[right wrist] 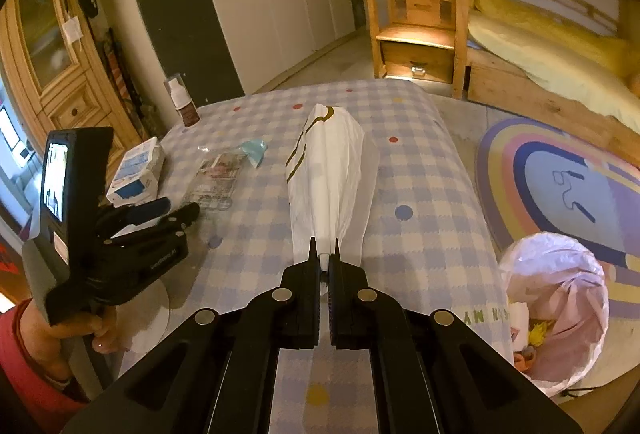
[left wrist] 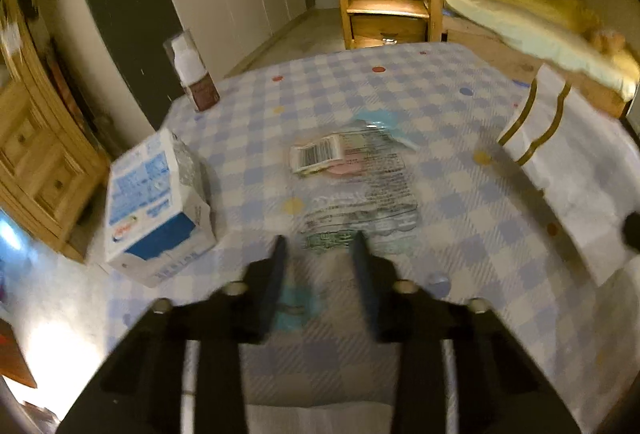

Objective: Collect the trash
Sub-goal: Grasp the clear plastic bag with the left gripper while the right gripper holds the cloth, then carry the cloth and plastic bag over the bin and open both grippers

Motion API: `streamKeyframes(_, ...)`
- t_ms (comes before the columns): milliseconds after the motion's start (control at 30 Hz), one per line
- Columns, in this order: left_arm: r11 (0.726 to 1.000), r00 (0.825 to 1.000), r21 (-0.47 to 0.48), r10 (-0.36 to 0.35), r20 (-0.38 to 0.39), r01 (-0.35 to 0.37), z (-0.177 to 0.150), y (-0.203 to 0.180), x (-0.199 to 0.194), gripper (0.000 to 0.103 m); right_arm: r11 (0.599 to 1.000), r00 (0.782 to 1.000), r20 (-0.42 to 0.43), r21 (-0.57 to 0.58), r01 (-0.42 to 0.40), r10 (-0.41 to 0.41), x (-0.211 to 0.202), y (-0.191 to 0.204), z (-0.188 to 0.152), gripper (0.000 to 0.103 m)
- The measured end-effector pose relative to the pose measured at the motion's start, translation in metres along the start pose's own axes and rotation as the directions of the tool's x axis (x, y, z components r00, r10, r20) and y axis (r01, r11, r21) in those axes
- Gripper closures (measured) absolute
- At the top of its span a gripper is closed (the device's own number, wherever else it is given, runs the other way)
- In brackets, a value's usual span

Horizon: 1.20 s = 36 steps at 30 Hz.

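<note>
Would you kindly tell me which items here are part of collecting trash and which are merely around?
Job: white paper bag in the right claw; clear wrapper; milk carton; lined bin; left claw.
Around: small bottle; checked tablecloth; rug.

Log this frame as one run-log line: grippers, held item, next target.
right gripper: shut on white paper bag | left gripper: open, over clear plastic wrapper | milk carton, bottle on table | bin right

Ahead of our left gripper [left wrist: 320,246] lies the plastic wrapper [left wrist: 352,185], the carton [left wrist: 156,209] to its left. Our right gripper [right wrist: 325,254] pinches the paper bag [right wrist: 328,173], the bin [right wrist: 560,310] to its right.
</note>
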<state>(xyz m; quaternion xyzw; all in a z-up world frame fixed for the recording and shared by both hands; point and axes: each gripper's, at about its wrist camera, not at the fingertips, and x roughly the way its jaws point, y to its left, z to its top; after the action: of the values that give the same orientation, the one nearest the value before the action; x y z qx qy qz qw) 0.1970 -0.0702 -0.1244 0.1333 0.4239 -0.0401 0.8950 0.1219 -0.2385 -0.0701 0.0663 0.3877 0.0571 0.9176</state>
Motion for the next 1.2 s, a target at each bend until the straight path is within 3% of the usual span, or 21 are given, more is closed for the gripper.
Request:
streamKeyframes(33, 1.0, 1.0, 0.01, 0.002, 0.0, -0.002, 0.0, -0.002, -0.001, 0.096, 1.0, 1.0, 0.002, 0.002, -0.001, 0.001, -0.001, -0.001, 0.0, 0.1)
streamKeyframes(100, 0.999, 1.0, 0.025, -0.024, -0.004, 0.024, -0.001, -0.006, -0.003, 0.102, 1.0, 1.0, 0.007, 0.008, 0.0, 0.0, -0.006, -0.003, -0.002, 0.1)
streamKeyframes(200, 0.995, 0.995, -0.027, -0.098, 0.008, 0.098, -0.002, -0.002, -0.014, 0.103, 1.0, 1.0, 0.026, 0.019, 0.002, -0.003, -0.019, -0.01, -0.006, 0.1)
streamKeyframes(267, 0.983, 0.985, -0.073, -0.162, 0.056, 0.166, -0.004, 0.003, -0.032, 0.103, 1.0, 0.999, 0.039, 0.031, 0.005, -0.006, -0.027, -0.016, -0.007, 0.1)
streamKeyframes(567, 0.952, 0.949, -0.095, -0.273, 0.158, 0.29, -0.011, 0.005, -0.093, 0.103, 0.996, 0.996, 0.092, 0.089, 0.008, -0.017, -0.059, -0.041, -0.014, 0.1)
streamKeyframes(800, 0.937, 0.908, 0.006, -0.34, 0.246, 0.349, 0.004, -0.019, -0.14, 0.103, 0.993, 0.991, 0.13, 0.113, 0.019, -0.033, -0.083, -0.055, -0.022, 0.1)
streamKeyframes(1000, 0.925, 0.881, 0.108, -0.379, 0.284, 0.364, 0.008, -0.067, -0.164, 0.103, 0.981, 0.984, 0.145, 0.179, 0.075, -0.101, -0.108, -0.089, -0.033, 0.1)
streamKeyframes(1200, 0.889, 0.854, 0.19, -0.454, 0.252, 0.417, 0.011, -0.125, -0.157, 0.103, 0.955, 0.968, 0.152, 0.252, 0.156, -0.199, -0.136, -0.128, -0.05, 0.1)
